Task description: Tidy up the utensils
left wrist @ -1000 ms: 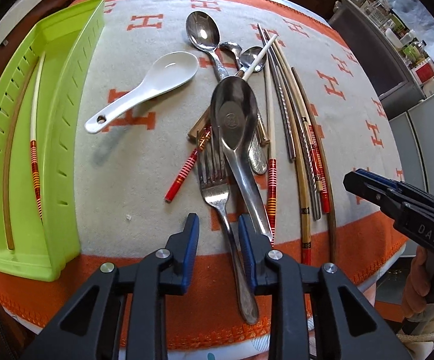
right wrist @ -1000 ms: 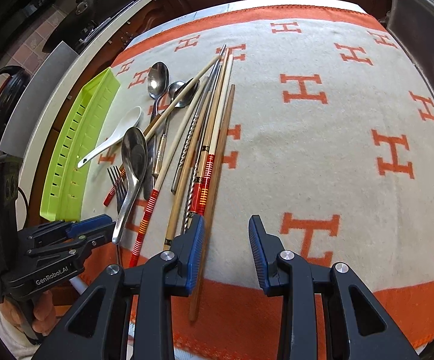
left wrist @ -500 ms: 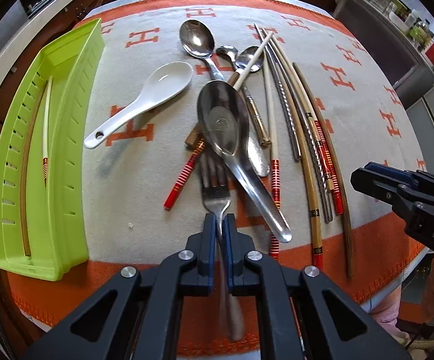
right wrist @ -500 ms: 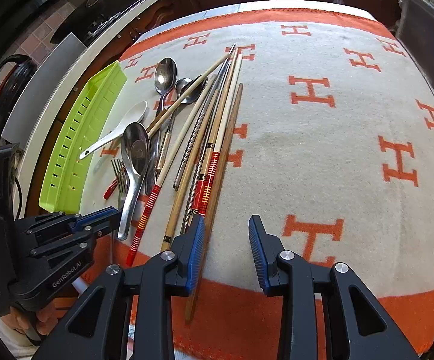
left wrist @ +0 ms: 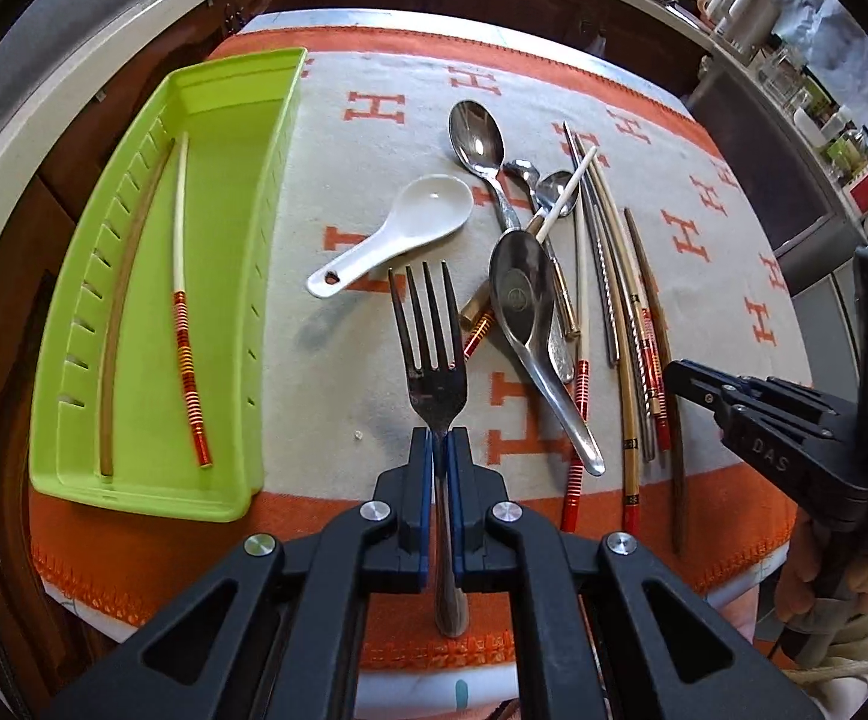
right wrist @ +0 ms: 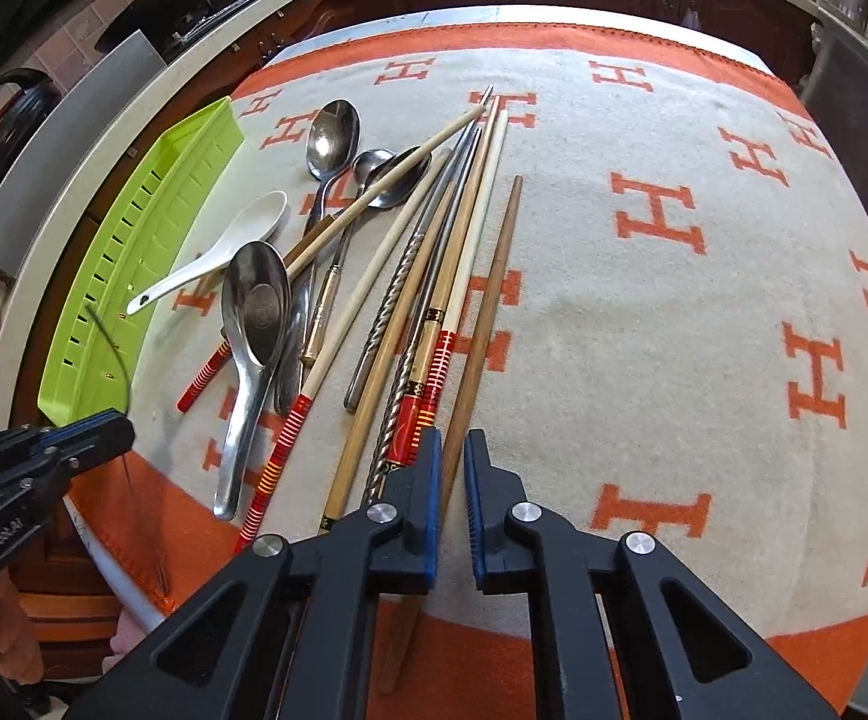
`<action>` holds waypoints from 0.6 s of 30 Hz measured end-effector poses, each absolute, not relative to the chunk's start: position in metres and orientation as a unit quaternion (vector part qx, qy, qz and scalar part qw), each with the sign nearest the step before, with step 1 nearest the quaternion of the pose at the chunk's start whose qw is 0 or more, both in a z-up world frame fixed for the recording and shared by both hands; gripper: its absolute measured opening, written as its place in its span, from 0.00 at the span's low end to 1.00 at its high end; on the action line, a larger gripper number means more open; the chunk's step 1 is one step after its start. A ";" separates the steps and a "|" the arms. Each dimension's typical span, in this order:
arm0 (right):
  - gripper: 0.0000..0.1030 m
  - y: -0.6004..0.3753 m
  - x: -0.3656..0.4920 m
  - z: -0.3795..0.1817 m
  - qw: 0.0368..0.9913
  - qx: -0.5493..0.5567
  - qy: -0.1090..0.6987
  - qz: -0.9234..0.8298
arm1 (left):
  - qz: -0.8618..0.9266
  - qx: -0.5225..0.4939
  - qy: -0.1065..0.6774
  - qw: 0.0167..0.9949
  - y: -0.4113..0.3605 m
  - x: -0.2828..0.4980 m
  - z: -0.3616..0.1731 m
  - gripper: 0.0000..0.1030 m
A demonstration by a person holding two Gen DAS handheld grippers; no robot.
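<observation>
Fork (left wrist: 434, 372) clamped by its handle in the left gripper (left wrist: 439, 468), pads pressed tight on the neck, tines pointing away, lifted clear of the blanket (left wrist: 338, 192). Right gripper (right wrist: 451, 468): jaws have just been closing, now pinched on the brown wooden chopstick (right wrist: 481, 324), which runs forward from between the pads; its near end sticks out beneath. Just left of that, bundle of chopsticks (right wrist: 428, 300) lying side by side. Beyond the fork, large steel spoon (left wrist: 520, 300) face-down over other cutlery, white ceramic spoon (left wrist: 398, 234) farther left. Far left of the left gripper, green tray (left wrist: 242, 276) holding two chopsticks.
</observation>
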State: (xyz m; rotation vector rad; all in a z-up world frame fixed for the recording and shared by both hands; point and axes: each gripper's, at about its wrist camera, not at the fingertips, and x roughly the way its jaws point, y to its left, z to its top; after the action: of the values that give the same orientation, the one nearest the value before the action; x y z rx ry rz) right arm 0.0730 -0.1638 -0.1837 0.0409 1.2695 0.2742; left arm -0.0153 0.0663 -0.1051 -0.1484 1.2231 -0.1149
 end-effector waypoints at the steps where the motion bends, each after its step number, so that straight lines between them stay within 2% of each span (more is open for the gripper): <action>1: 0.06 -0.165 0.073 -0.184 0.796 0.020 0.591 0.126 | -0.053 -0.070 0.569 0.817 0.068 -0.016 -0.100 0.02; 7: 0.06 -0.170 0.073 -0.184 0.795 0.021 0.595 0.116 | -0.050 -0.085 0.547 0.831 0.085 -0.016 -0.080 0.02; 13: 0.08 -0.155 0.073 -0.186 0.803 -0.025 0.587 0.102 | -0.043 -0.102 0.525 0.844 0.104 -0.020 -0.063 0.02; 18: 0.06 -0.160 0.073 -0.185 0.802 -0.005 0.589 0.101 | -0.042 -0.114 0.511 0.851 0.112 -0.026 -0.052 0.02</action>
State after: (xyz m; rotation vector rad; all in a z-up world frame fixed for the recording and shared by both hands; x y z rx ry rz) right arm 0.0733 -0.1596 -0.1848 -0.0103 1.2617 0.2160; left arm -0.0260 0.1124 -0.0524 -0.2398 1.0755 -0.0882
